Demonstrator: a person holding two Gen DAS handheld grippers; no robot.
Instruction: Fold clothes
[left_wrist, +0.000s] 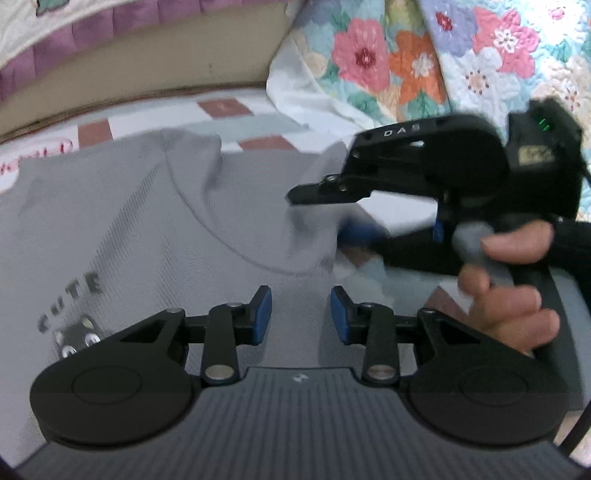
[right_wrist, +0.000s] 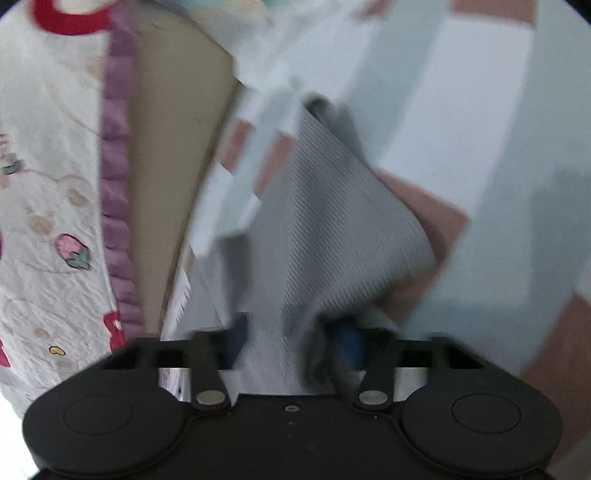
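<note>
A grey ribbed T-shirt (left_wrist: 122, 229) with "CUTE" lettering and a cat print lies spread on the bed. My left gripper (left_wrist: 301, 314) is open and empty, hovering just above the shirt below its neckline. My right gripper (left_wrist: 314, 218) shows in the left wrist view at the shirt's right shoulder, held in a hand, with grey cloth bunched between its fingers. In the right wrist view the gripper (right_wrist: 291, 336) is shut on a lifted fold of the grey shirt (right_wrist: 317, 221), which rises like a tent ahead of the fingers. The view is blurred.
The bed sheet (left_wrist: 236, 110) is checked in pale blue, white and reddish brown. A floral quilt (left_wrist: 443, 55) is piled at the back right. A beige headboard (left_wrist: 166, 62) and a white pillow with purple frill (right_wrist: 55, 184) lie along the far side.
</note>
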